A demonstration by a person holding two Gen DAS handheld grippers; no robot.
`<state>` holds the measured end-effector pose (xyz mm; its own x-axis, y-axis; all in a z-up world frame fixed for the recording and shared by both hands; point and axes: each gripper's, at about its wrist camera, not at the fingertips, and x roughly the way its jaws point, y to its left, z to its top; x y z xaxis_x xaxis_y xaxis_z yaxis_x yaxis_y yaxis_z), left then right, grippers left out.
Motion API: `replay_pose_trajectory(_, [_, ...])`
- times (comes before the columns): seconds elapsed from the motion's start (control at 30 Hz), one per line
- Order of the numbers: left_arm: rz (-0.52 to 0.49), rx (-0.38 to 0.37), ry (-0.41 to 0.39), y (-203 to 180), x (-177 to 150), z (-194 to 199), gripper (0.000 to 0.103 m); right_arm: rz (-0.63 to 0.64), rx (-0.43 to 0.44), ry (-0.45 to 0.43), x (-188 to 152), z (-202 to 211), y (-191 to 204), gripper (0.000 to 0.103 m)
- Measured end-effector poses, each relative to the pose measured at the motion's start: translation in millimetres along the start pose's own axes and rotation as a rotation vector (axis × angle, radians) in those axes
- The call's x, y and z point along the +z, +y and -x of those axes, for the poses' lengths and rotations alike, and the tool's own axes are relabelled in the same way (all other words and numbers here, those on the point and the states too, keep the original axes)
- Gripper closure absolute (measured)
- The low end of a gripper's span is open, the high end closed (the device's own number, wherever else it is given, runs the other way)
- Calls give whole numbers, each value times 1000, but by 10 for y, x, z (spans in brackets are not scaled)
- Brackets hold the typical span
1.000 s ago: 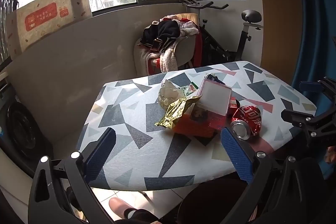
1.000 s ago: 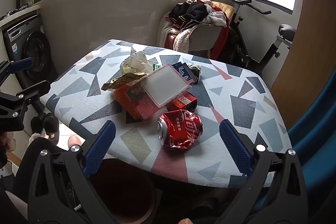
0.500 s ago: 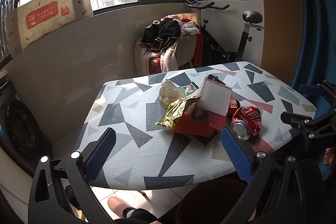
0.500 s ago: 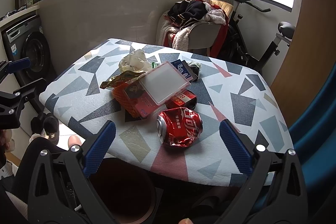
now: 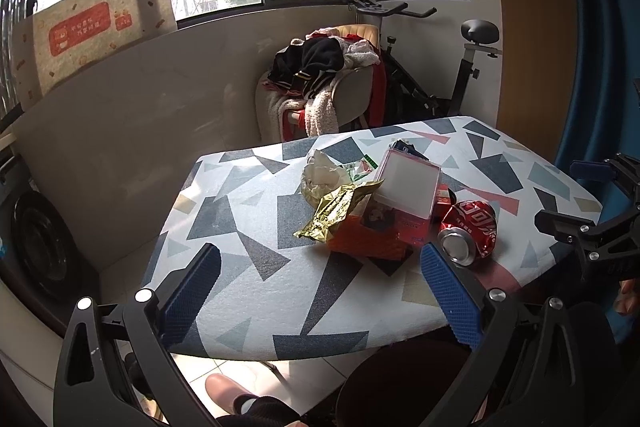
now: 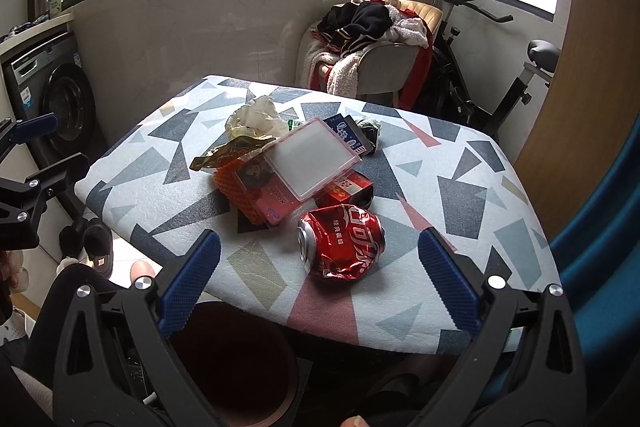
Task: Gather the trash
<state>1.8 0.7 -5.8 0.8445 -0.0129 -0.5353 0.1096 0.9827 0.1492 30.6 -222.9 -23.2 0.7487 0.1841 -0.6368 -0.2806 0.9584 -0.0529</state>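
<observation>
Right wrist cam: my right gripper (image 6: 318, 279) is hanging over the near table (image 6: 460, 195) edge, fingers spread wide, gripping nothing. Crushed red can (image 6: 342, 243) is lying on its side between the pads, just past them. Behind it the trash pile (image 6: 280, 163) is sitting mid-table: clear lid, orange mesh, gold wrapper. Left gripper (image 5: 320, 291) also wide apart, empty, aiming at the pile. Brown bin (image 6: 236, 359) is sitting below the edge.
</observation>
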Motion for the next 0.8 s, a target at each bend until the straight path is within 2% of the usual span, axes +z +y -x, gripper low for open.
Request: replay_pose_trajectory(0.8, [-2, -4, 2, -15, -13, 4, 5, -2, -1, 2, -16, -2, -13, 6])
